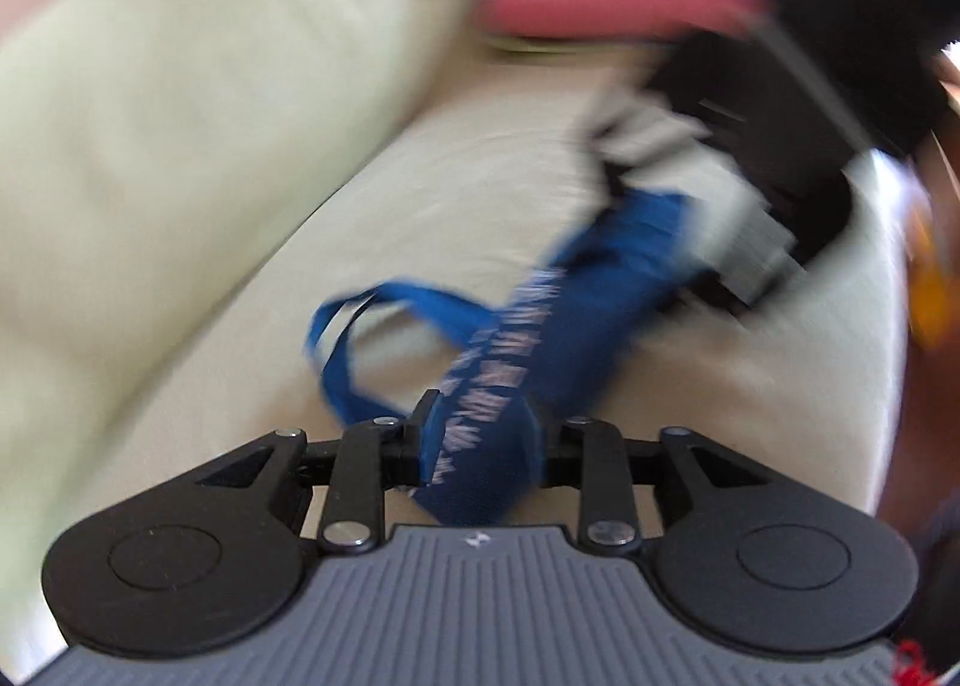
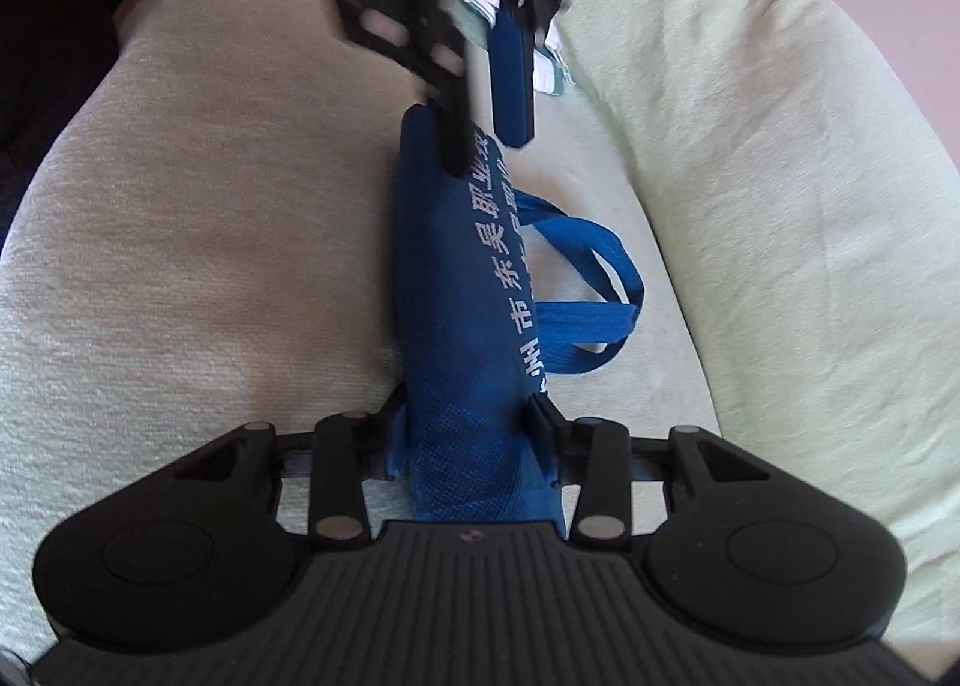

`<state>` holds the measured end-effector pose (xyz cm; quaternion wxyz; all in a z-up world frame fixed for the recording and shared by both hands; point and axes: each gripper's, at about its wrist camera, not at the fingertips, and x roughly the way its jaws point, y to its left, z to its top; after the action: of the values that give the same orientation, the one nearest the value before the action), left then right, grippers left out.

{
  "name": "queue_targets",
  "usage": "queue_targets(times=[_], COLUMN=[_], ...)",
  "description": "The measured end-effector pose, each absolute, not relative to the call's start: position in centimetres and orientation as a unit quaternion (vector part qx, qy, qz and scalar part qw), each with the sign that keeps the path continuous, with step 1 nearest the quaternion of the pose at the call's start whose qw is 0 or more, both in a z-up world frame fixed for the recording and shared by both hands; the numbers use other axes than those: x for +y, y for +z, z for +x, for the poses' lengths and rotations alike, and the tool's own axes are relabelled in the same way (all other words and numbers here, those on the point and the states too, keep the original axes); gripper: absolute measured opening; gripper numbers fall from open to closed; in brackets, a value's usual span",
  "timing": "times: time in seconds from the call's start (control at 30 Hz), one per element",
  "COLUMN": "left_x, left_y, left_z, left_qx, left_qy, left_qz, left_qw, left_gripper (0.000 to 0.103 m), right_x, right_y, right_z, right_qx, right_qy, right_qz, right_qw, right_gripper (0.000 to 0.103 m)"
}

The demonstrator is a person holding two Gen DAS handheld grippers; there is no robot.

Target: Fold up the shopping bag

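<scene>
I had the blue shopping bag (image 2: 456,290) gathered into a long narrow bundle, and it lay stretched along the seat of a pale green sofa (image 2: 180,242), between my two tools. The white printed characters ran along its length, and the two handle loops (image 2: 591,278) spilled out to one side onto the cushion, because nothing was holding them in.

The right tongs (image 2: 465,446) were clamped on the near end of the bundle; the cloth filled the gap between the two black fingers, so they stood only partly closed around this thick roll. I judged this grip was there to stop the folded layers from opening again.

The left tongs (image 1: 480,440) held the other end in the same way, with the bunched cloth pressed between the fingers. In the right wrist view this same tool appeared at the far end (image 2: 480,104), one finger down on the fabric and the other, with its blue pad, just beside it. The left wrist view was strongly blurred, so I could not read the details there, only that the right tool (image 1: 738,206) was at the far end of the blue strip.

With both ends held, the bundle was kept straight and a little taut. I think the next step would be to bring one end over the other, and the loose handles could get in the way.
</scene>
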<state>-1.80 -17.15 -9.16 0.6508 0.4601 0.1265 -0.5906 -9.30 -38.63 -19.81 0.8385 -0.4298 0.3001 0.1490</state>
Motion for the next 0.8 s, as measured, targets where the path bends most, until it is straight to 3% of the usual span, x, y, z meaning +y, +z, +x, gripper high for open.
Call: queue_targets(times=[0.13,0.23,0.47,0.8], left_x=[-17.3,-17.6,-18.7,-15.1], left_y=[-11.3,-13.3,-11.2,-7.0], left_z=[-3.0,-2.7,0.3,1.3], left_qx=[0.056,0.017,0.140,0.313], left_qy=[-0.578,-0.575,-0.612,-0.661], left_qz=[0.570,0.600,0.517,0.414], left_qw=[0.581,0.556,0.582,0.542], left_gripper=[0.048,0.047,0.041,0.040], right_x=[-38.8,-39.0,-40.3,-42.9], right_y=[-19.6,-19.6,-18.6,-13.3], right_z=[-9.3,-9.5,-7.8,-5.9], right_qx=[0.301,0.295,0.307,0.465], right_qy=[0.152,0.148,0.118,0.265], right_qz=[-0.424,-0.425,-0.331,-0.036], right_qw=[0.840,0.843,0.884,0.844], right_gripper=[0.036,0.036,0.034,0.032])
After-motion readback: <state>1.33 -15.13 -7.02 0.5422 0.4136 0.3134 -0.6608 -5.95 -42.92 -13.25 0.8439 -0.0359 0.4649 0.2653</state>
